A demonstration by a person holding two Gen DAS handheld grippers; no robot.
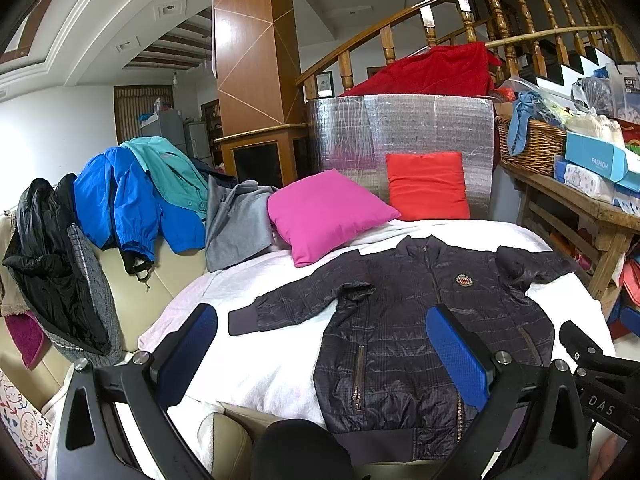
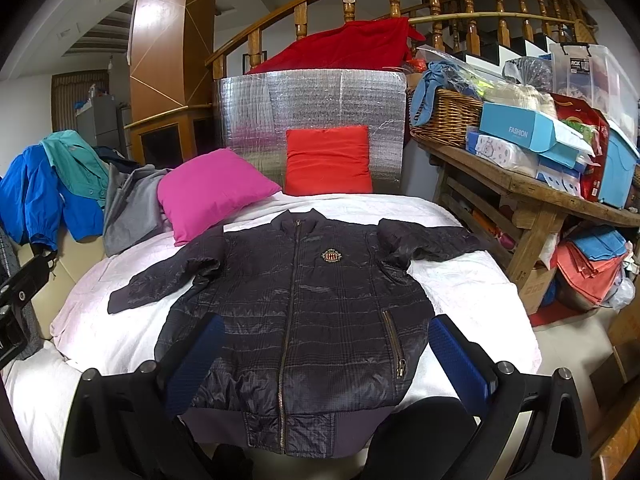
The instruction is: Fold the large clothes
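A dark quilted zip jacket (image 1: 404, 320) (image 2: 296, 304) lies flat, front up, on a white cover (image 1: 256, 364) (image 2: 472, 292), both sleeves spread sideways and its hem nearest me. My left gripper (image 1: 320, 344) hovers open above the jacket's left half, its blue pads (image 1: 456, 356) wide apart with nothing between them. The right gripper (image 2: 324, 356) is open too, held over the lower part of the jacket, blue pads (image 2: 460, 360) either side of the zip. Neither gripper touches the cloth.
A pink cushion (image 1: 324, 212) (image 2: 212, 192) and a red cushion (image 1: 428, 184) (image 2: 328, 160) rest beyond the collar against a silver foil panel (image 2: 312, 100). Several jackets (image 1: 132, 200) hang over the sofa back on the left. A cluttered wooden bench (image 2: 520, 188) stands at the right.
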